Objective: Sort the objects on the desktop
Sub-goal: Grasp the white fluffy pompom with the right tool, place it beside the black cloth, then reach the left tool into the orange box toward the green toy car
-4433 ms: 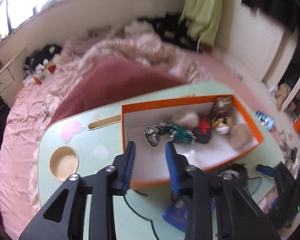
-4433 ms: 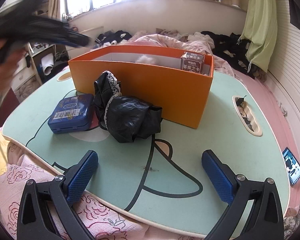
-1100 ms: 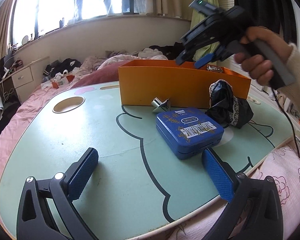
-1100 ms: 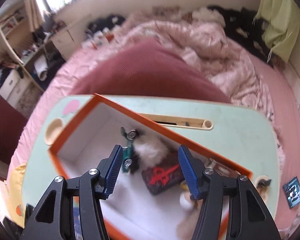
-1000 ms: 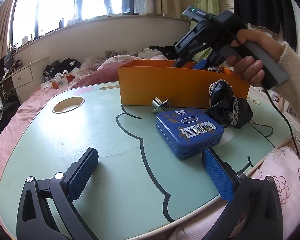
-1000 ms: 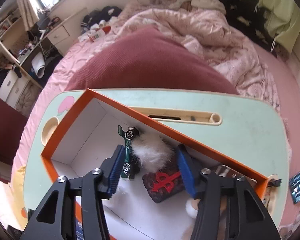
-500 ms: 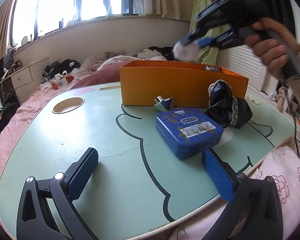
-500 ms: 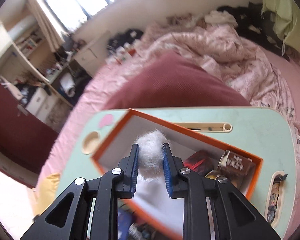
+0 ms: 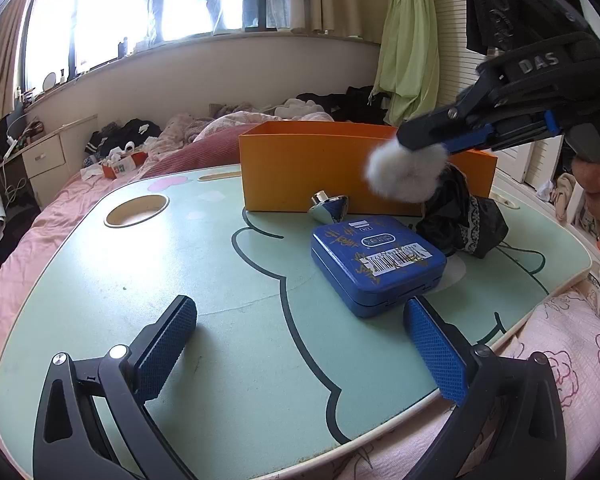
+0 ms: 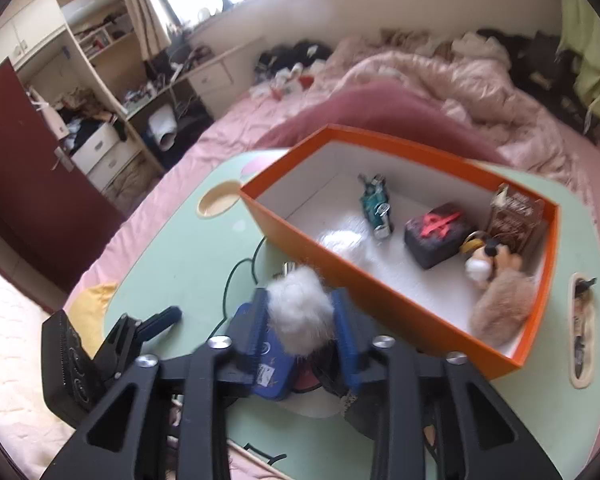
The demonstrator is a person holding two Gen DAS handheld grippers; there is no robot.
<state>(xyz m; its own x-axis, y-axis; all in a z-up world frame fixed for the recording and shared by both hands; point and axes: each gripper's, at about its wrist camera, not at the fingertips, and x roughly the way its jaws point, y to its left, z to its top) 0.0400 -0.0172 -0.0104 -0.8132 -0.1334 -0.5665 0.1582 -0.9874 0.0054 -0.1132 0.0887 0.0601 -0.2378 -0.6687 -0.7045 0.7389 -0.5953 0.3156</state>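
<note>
White fluffy fur pompom [image 10: 300, 312] between right gripper [image 10: 302, 320] jaws, opening: light, soft, compressible; pinch at middle. Left gripper [image 9: 300, 344] wide, empty.

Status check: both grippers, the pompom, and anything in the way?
Left gripper open, empty, low over the table. Right gripper opening, white pompom between its pads, outside the orange box. Blue tin and black cloth below.

Left gripper [image 9: 300, 350] low, jaws wide, right gripper [image 10: 302, 326] raised, tilted down, jaws opening
</note>
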